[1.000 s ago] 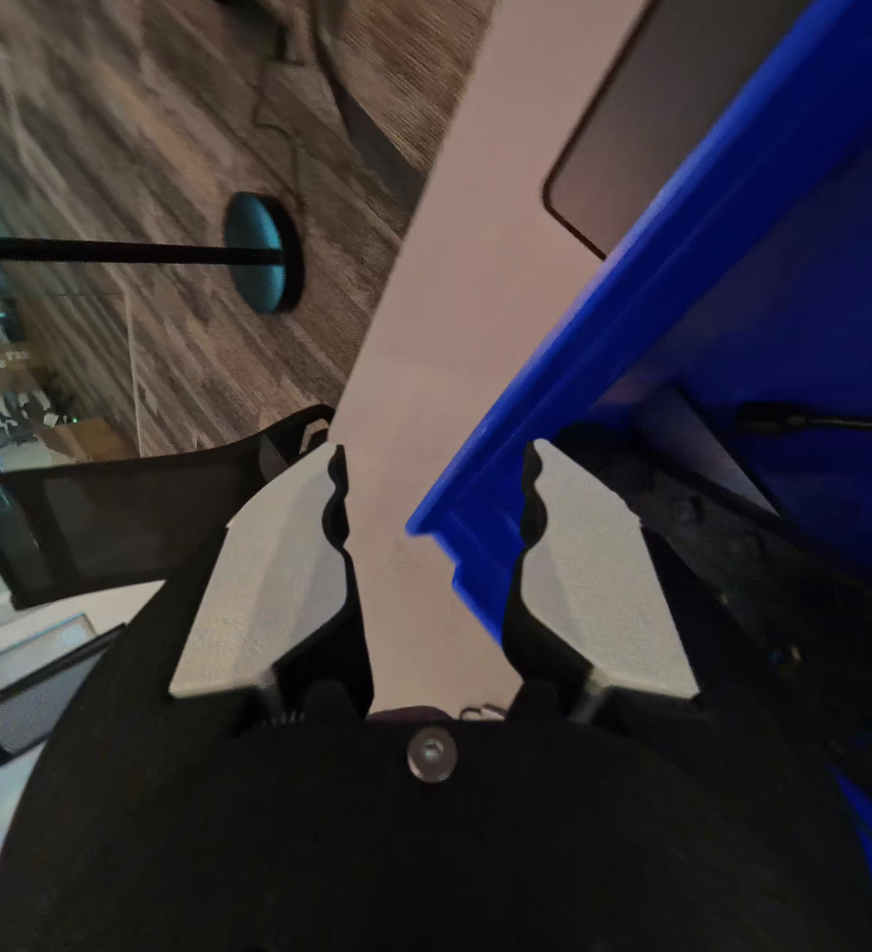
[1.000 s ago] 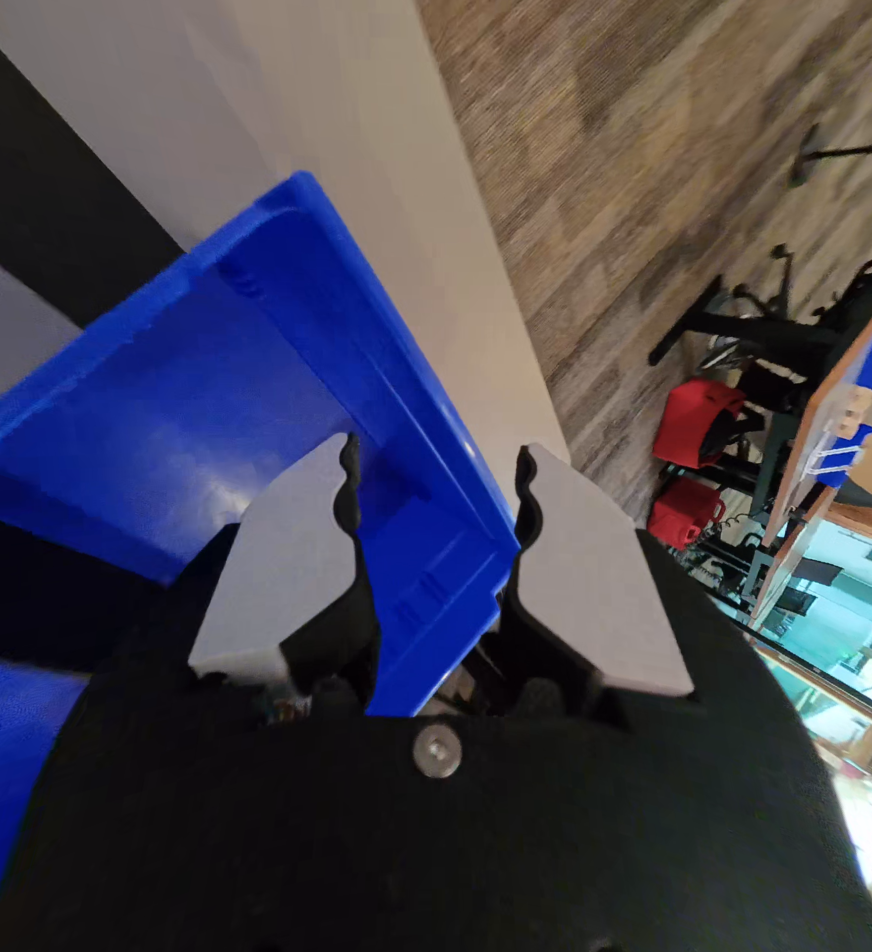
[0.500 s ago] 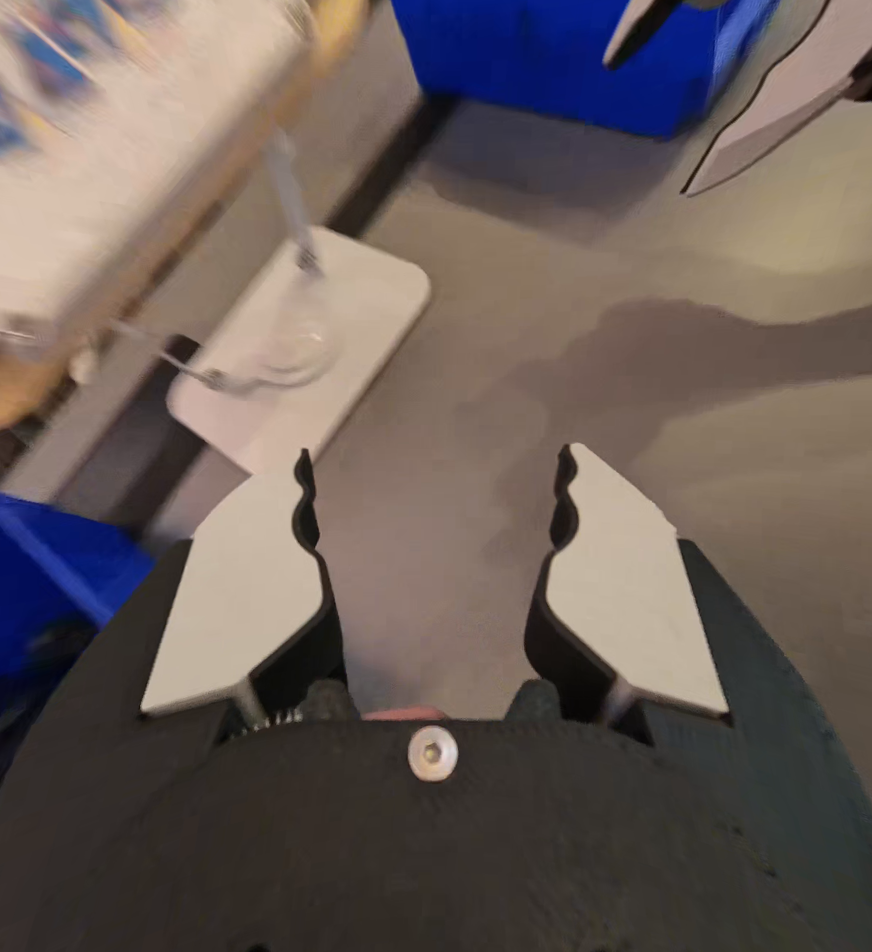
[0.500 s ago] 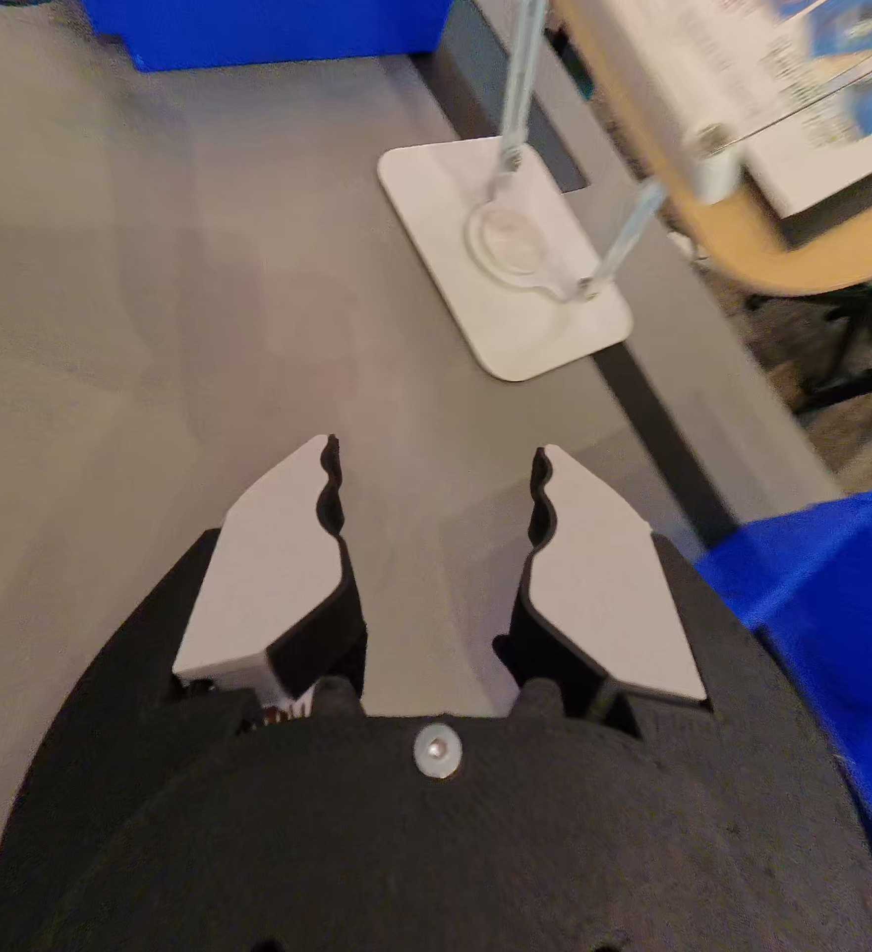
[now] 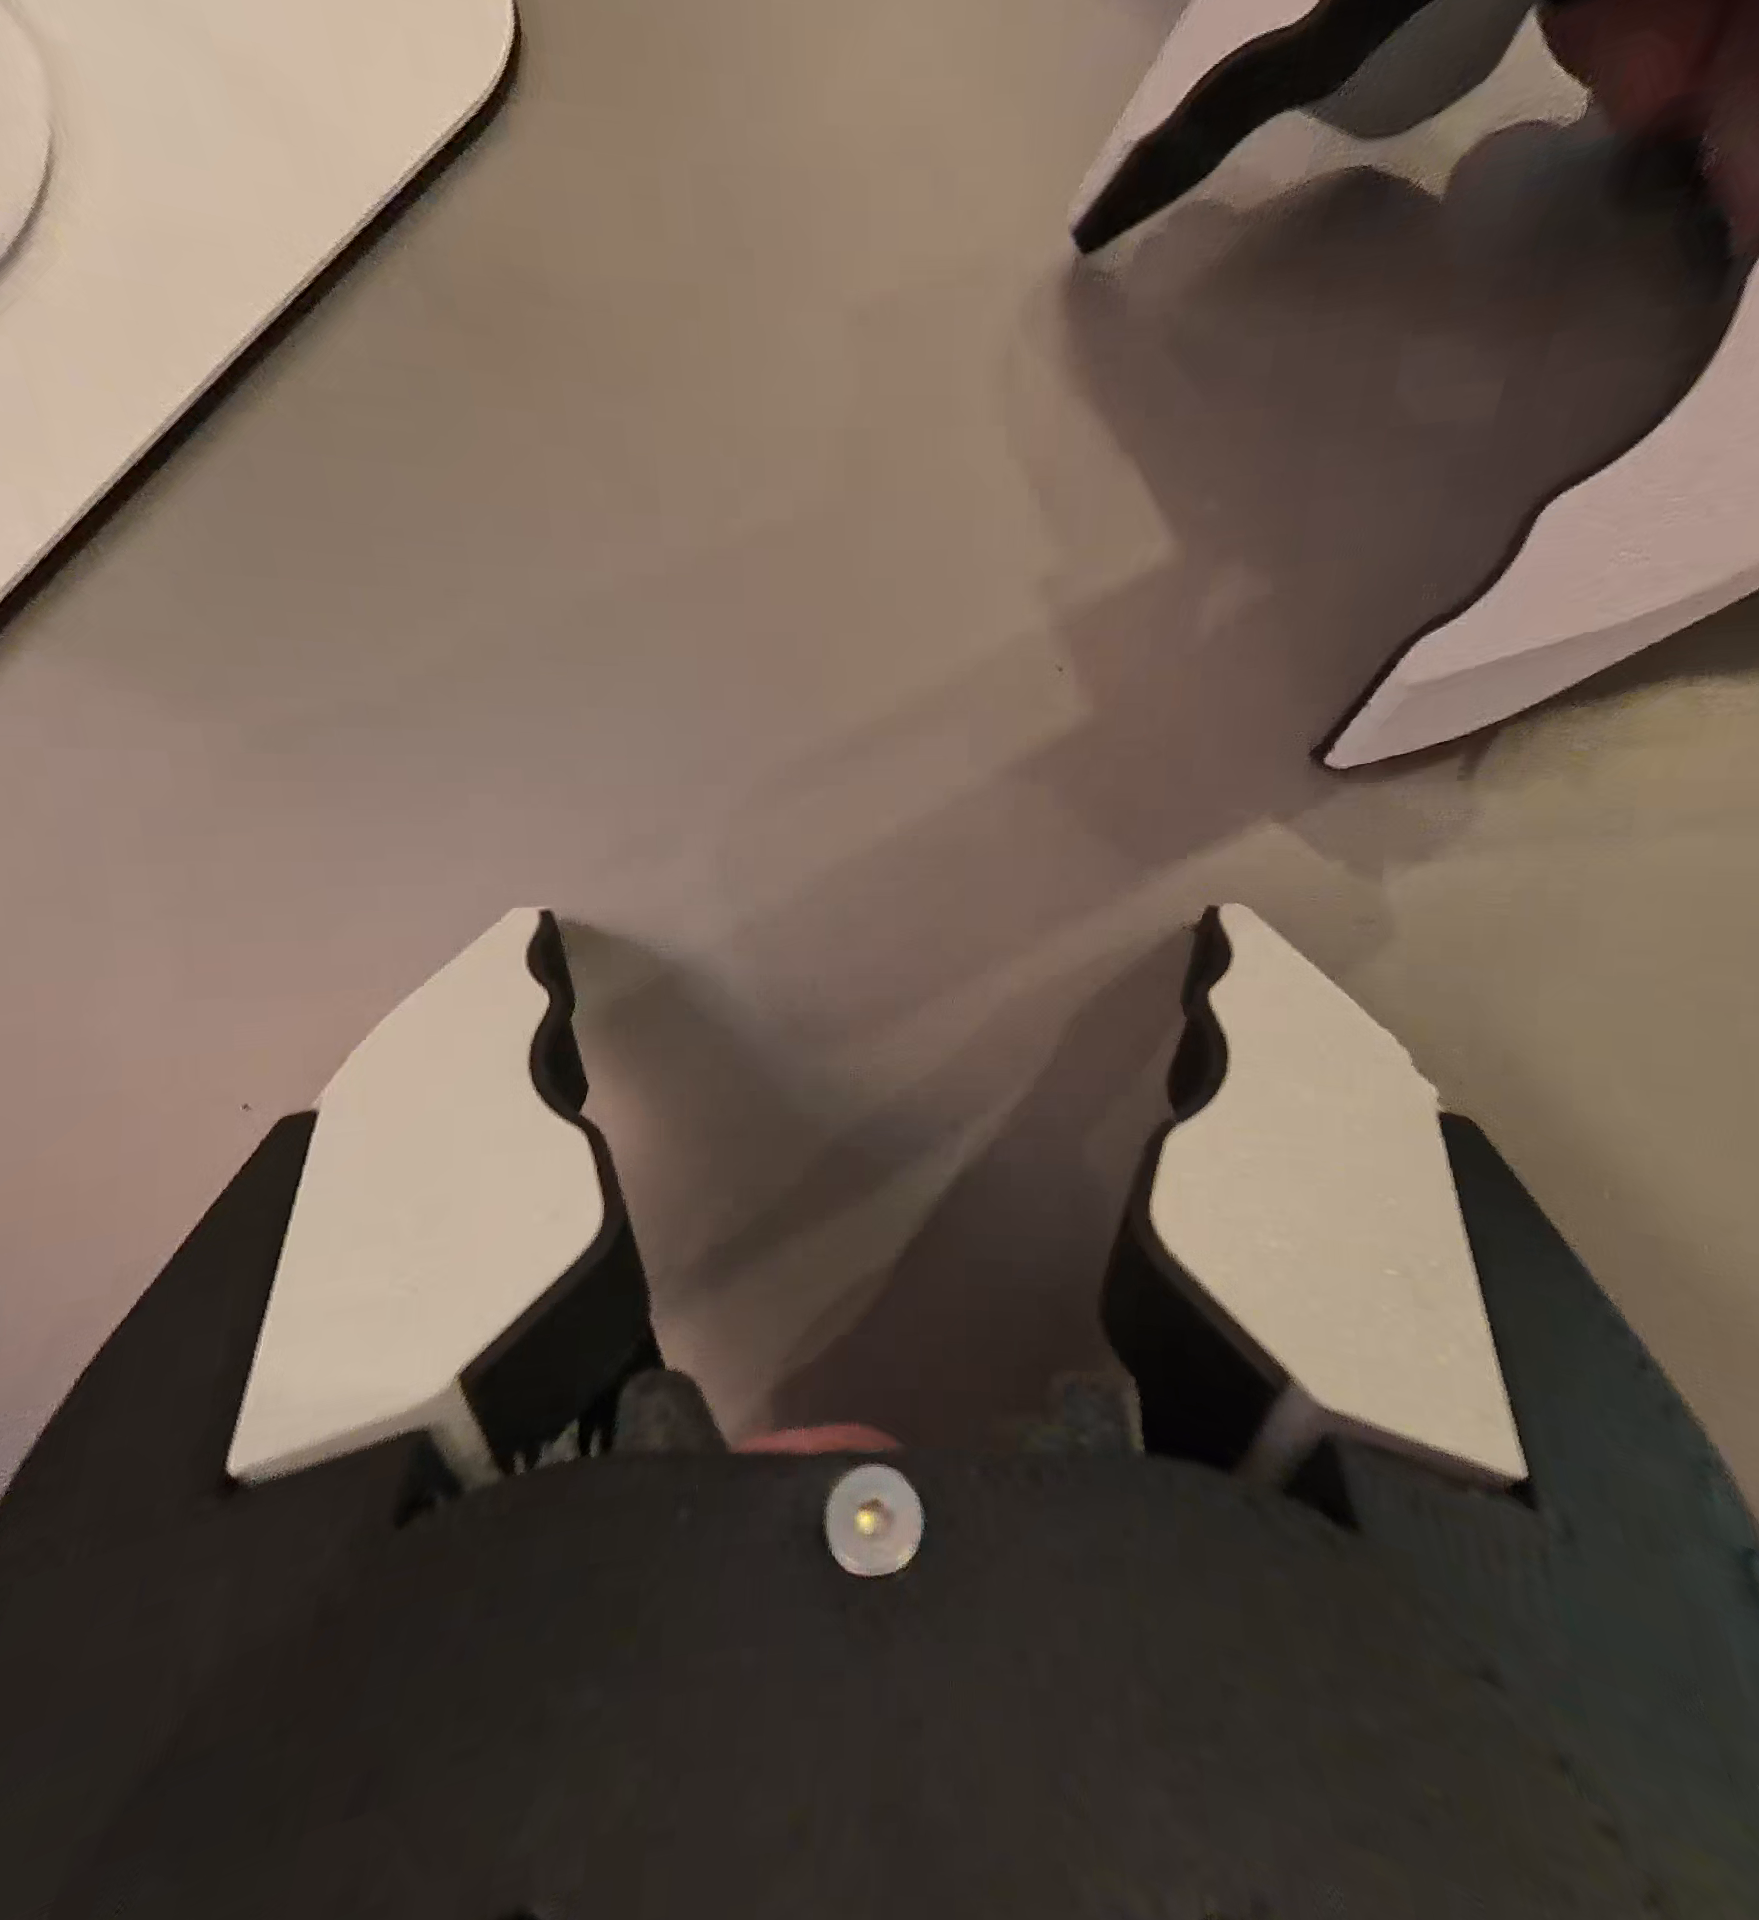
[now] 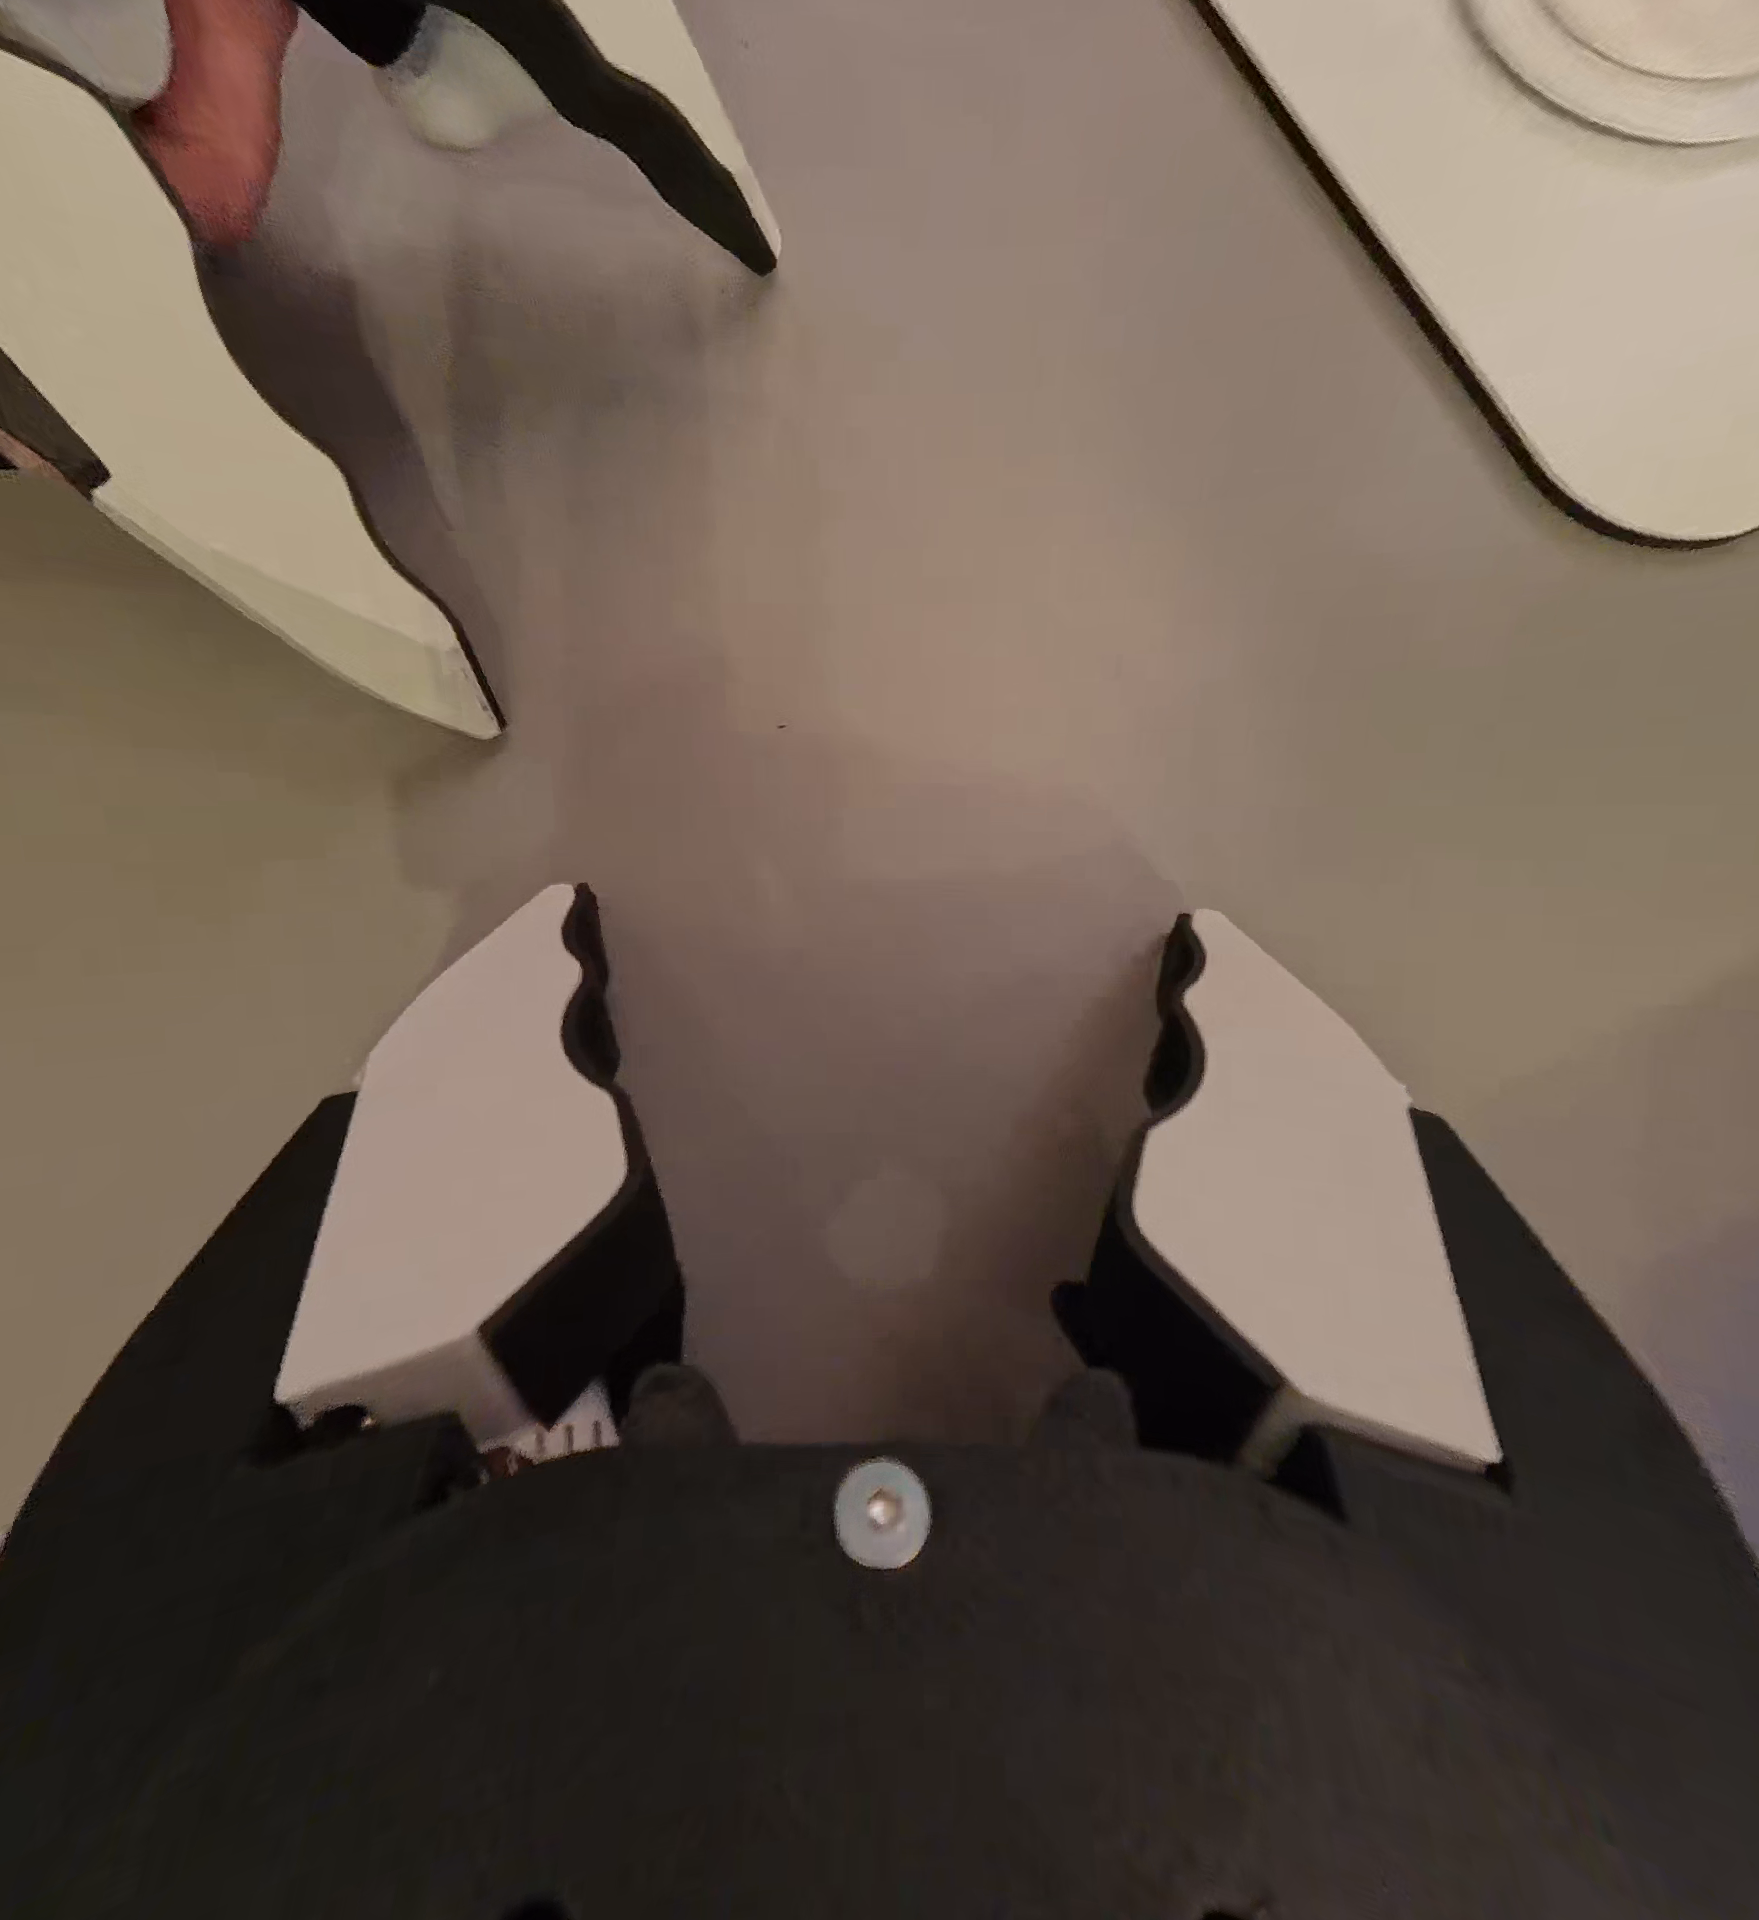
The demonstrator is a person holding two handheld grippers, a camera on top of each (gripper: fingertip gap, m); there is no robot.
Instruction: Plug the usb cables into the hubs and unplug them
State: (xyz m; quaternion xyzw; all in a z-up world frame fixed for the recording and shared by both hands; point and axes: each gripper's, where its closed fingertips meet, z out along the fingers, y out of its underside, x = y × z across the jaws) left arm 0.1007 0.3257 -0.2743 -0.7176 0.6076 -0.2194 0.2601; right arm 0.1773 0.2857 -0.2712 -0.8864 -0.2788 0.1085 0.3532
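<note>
No usb cable or hub shows in either view. My left gripper [image 5: 877,920] is wide open with nothing between its fingers, low over the grey table [image 5: 750,520]. My right gripper [image 6: 880,904] is also wide open with nothing between its fingers over the same table [image 6: 958,520]. The two grippers point toward each other. The right gripper's fingers [image 5: 1581,540] show at the top right of the left wrist view. The left gripper's fingers [image 6: 262,468] show at the top left of the right wrist view, with part of a hand [image 6: 220,135] behind them.
A white flat lamp base [image 5: 127,260] with a round foot lies at the top left of the left wrist view. It also shows at the top right of the right wrist view [image 6: 1581,260].
Both grippers swung away from the blue bins and down toward the grey table, facing each other. Both jaws opened wider. Nothing was taken hold of.
</note>
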